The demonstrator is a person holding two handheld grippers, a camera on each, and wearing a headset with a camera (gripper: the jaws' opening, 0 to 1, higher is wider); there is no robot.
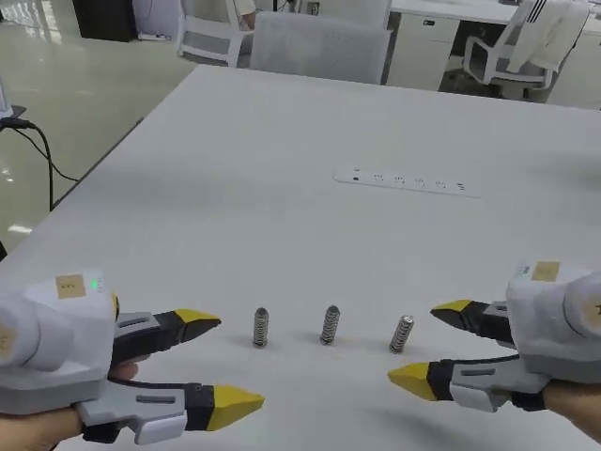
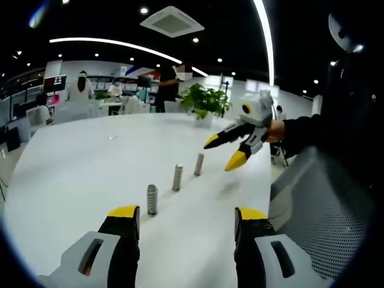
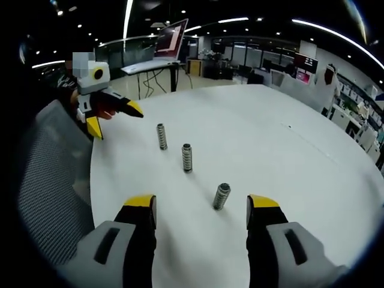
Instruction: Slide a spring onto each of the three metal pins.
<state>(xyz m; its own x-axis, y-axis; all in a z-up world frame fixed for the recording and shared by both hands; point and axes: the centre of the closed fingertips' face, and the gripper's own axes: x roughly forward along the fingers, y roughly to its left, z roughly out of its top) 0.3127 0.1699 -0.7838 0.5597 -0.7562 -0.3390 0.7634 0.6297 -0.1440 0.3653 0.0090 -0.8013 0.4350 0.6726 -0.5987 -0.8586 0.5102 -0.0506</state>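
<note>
White and smooth, the tabletop bore a row of coiled metal springs, the left spring and middle spring upright and the right spring leaning, between the left gripper and right gripper, whose pointed yellow-tipped jaws stood wide apart, touching nothing.

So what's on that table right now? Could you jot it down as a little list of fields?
table: white, broad
left spring: upright
middle spring: upright
right spring: leaning slightly
left tool: open, empty, left of the row
right tool: open, empty, right of the row
power strip: flat, beyond the springs
</note>
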